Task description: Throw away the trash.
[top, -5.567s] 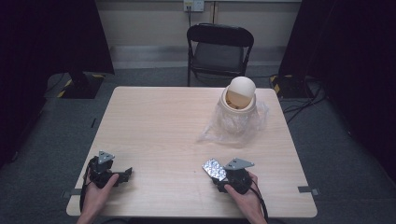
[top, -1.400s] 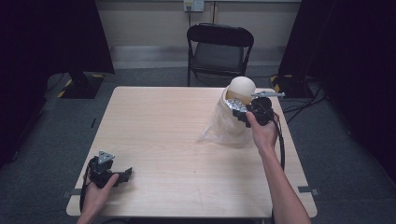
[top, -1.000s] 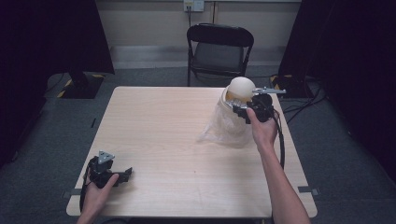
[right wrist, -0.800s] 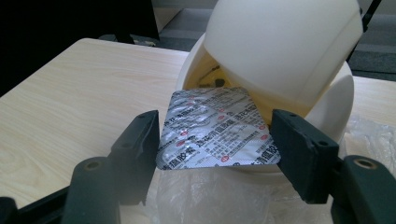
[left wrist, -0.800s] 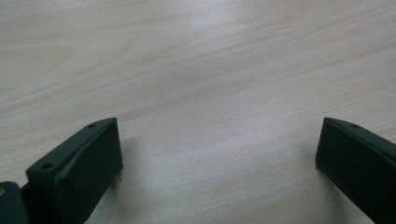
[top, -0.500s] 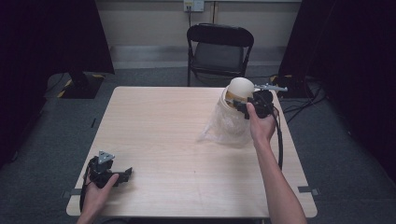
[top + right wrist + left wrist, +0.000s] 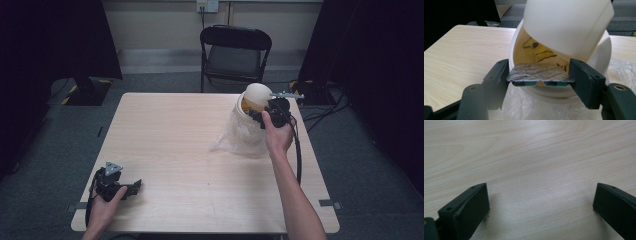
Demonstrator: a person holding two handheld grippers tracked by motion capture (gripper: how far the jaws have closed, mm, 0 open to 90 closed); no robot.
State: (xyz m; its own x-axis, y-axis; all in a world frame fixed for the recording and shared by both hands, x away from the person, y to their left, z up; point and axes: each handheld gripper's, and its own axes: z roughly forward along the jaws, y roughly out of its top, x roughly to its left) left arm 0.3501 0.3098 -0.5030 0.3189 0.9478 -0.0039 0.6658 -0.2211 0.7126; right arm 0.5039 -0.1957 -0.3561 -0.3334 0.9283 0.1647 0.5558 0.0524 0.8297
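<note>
Silver foil blister pack (image 7: 540, 75), clamped in the right gripper (image 7: 539, 77), hovers at the white swing-lid bin (image 7: 564, 37); next, push inside and release. Left gripper (image 7: 541, 202) rests with jaws apart.

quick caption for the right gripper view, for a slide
Right gripper holds a foil blister pack at the opening of a white swing-lid bin.

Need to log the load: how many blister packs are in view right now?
1. The blister pack is clamped between the right gripper jaws at the mouth of the white bin; more may lie hidden inside the bin.
</note>
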